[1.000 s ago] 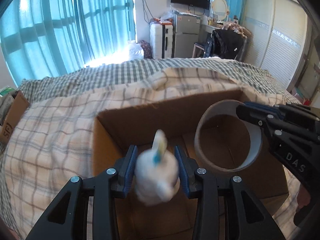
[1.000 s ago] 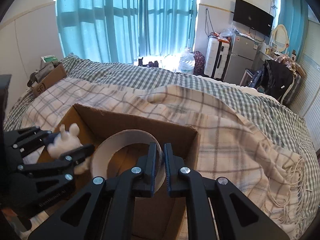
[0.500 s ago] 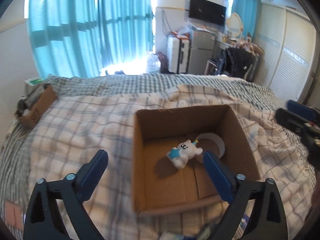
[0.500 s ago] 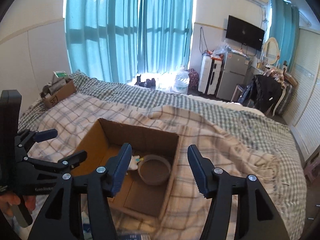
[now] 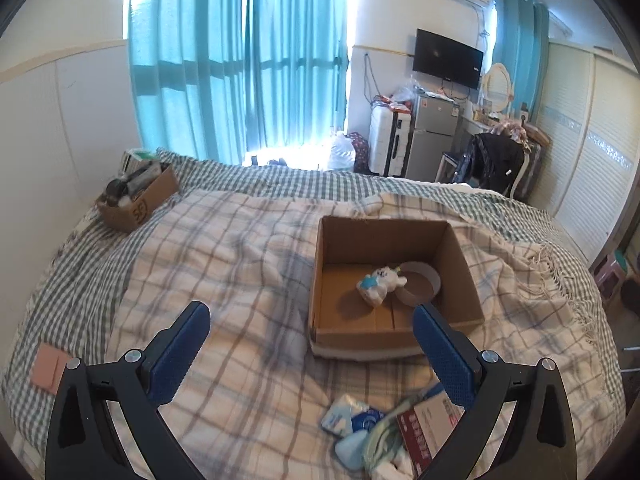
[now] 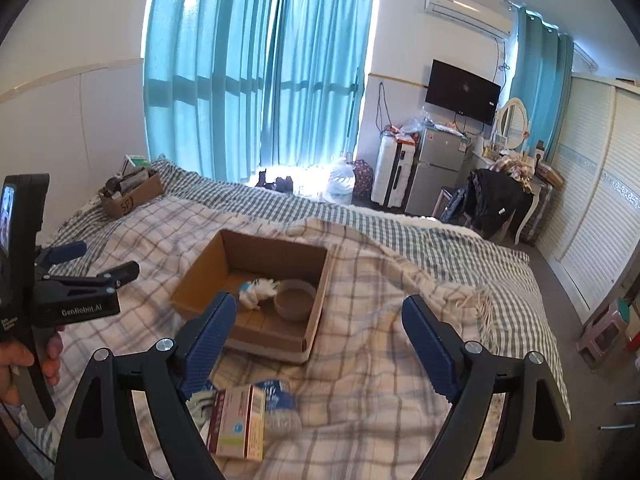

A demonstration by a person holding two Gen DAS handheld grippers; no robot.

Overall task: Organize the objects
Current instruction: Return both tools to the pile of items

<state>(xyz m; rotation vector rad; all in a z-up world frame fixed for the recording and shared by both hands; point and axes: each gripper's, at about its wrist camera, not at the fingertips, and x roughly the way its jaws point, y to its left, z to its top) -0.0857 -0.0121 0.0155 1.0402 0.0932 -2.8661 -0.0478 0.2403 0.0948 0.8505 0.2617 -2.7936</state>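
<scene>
An open cardboard box [image 5: 320, 280] [image 6: 192, 280] sits on the plaid blanket on the bed. Inside it lie a white plush toy [image 5: 380, 282] [image 6: 258, 290] and a wide tape ring [image 5: 420, 284] [image 6: 295, 299], side by side. My left gripper [image 5: 310, 354] is open and empty, held above the blanket near the box's front left corner; it also shows in the right wrist view [image 6: 94, 260]. My right gripper [image 6: 320, 340] is open and empty, above the blanket in front of the box. A small pile of a red-and-white carton [image 6: 238, 420] [image 5: 430, 426], blue-white packets [image 5: 352, 420] and cloth lies near the bed's front.
A second cardboard box [image 5: 138, 196] [image 6: 130, 196] full of items stands at the bed's far left corner. A pink patch [image 5: 49, 368] lies on the bedding at the left. A suitcase, fridge and chair stand beyond the bed; wardrobe doors [image 6: 592, 220] line the right.
Both grippers let go of the plush toy and the tape ring into the box, opened wide, and pulled back and up away from the box.
</scene>
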